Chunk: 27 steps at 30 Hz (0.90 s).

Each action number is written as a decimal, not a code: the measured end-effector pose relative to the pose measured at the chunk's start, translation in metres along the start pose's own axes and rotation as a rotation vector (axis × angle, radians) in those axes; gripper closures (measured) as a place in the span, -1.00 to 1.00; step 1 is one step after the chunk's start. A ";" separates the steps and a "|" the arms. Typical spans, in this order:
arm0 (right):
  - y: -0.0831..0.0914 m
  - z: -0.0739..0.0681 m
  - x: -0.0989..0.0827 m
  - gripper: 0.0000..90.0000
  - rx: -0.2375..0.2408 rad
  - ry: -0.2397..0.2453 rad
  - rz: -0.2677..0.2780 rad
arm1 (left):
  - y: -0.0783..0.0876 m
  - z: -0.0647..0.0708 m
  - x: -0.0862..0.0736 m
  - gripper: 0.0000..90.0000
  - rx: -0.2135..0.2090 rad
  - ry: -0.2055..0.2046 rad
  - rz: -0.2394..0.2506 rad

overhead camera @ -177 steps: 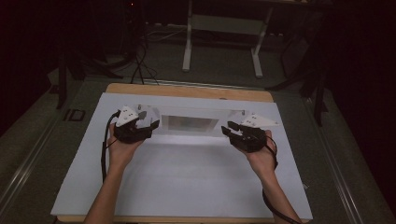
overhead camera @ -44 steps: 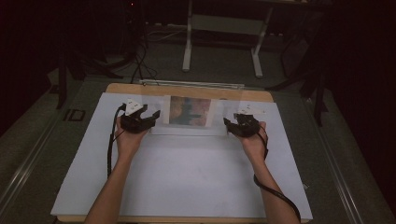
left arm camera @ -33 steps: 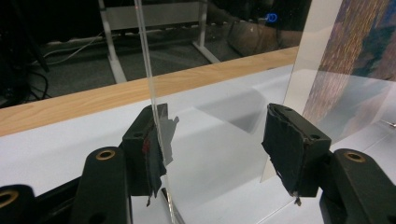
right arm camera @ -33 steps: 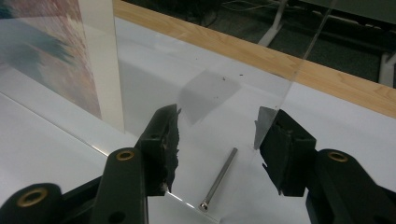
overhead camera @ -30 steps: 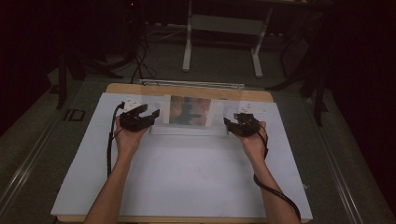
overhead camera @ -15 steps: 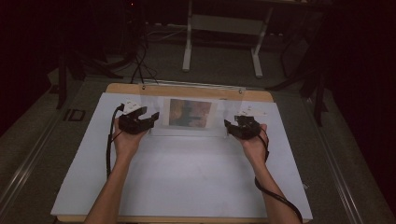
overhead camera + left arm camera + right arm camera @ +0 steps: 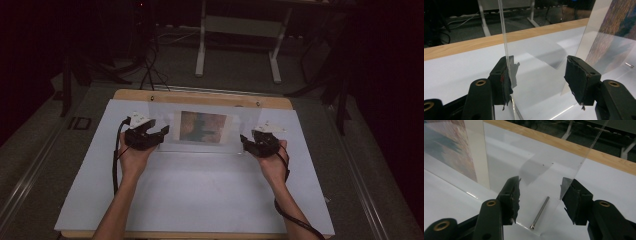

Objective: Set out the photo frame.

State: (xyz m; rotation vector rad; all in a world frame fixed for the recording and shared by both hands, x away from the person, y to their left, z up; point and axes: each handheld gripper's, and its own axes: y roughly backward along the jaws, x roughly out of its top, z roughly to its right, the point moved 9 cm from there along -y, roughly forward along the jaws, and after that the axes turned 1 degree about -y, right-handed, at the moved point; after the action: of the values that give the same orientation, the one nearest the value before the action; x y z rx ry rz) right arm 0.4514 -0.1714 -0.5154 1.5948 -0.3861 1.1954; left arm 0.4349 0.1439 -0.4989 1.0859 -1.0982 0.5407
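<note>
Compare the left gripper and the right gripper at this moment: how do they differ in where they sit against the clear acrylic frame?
The left gripper is at the clear acrylic frame's left end; the right gripper is at its right end. In the left gripper view the panel edge runs right beside one jaw; in the right gripper view the edge passes near the other jaw, with a metal pin lying between them. Both are open, straddling the frame.

Clear glossy acrylic frame [image 7: 200, 127], shiny metal pin [image 7: 539, 213], matt white, wood-edged table [image 7: 190, 200].
</note>
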 end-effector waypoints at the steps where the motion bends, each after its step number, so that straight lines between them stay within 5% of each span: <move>1: 0.001 -0.001 0.000 0.10 0.003 0.000 0.001 | 0.002 0.001 0.000 -0.11 0.003 -0.001 0.003; 10: 0.015 -0.011 -0.008 0.09 -0.010 -0.005 0.004 | 0.022 0.012 -0.007 -0.11 0.026 -0.004 0.003; 17: 0.026 -0.019 -0.006 0.09 -0.005 0.000 0.019 | 0.031 0.013 -0.011 -0.12 0.010 0.045 -0.011; 27: 0.039 -0.025 -0.014 0.09 -0.005 -0.010 0.021 | 0.037 0.019 -0.014 -0.12 -0.005 0.054 -0.029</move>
State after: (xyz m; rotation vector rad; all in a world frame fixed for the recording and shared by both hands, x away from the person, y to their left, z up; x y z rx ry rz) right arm 0.4037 -0.1697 -0.5072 1.5965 -0.4137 1.2019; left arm 0.3907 0.1443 -0.4950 1.0749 -1.0348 0.5411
